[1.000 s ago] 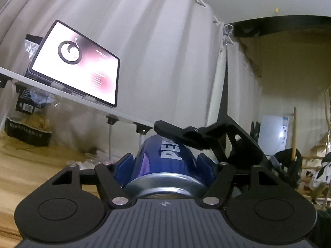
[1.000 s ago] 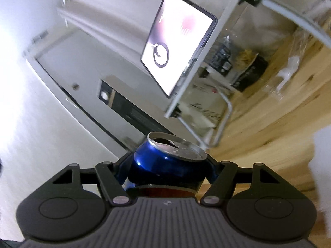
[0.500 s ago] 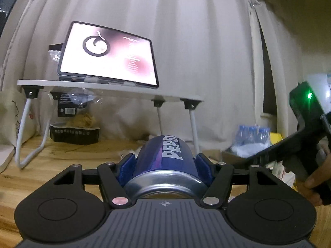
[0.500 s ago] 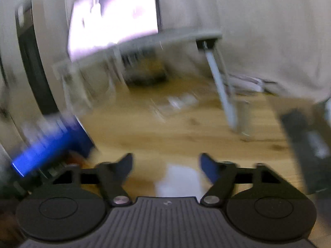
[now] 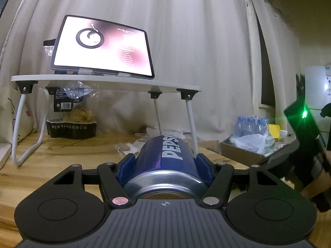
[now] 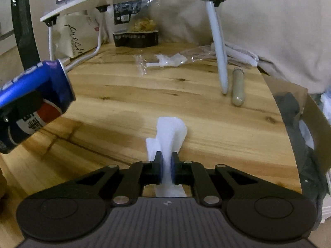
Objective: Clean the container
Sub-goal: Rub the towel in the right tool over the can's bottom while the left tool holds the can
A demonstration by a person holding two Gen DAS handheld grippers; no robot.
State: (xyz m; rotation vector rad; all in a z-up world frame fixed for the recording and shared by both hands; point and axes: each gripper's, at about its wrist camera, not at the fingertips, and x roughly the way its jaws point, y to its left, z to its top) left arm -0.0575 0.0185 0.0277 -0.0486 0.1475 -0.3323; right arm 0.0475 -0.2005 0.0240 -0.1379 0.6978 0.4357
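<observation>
Since a second ago right gripper (image 6: 165, 166) lets go of can (image 5: 165, 157), now pinches tissue (image 6: 168, 132) | left gripper (image 5: 165, 165) jaws clamp can sideways above worktop (image 6: 186, 86) | risk: thin tissue may slip or tear when wiping; tilted open can may drip; hard squeeze may dent it.

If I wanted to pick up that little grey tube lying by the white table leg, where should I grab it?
Grab the grey tube around its middle, coming down from above, fingers on its two long sides. It lies flat on the wooden table, and the white leg crowds its left side, so approach slightly from the right.
</observation>
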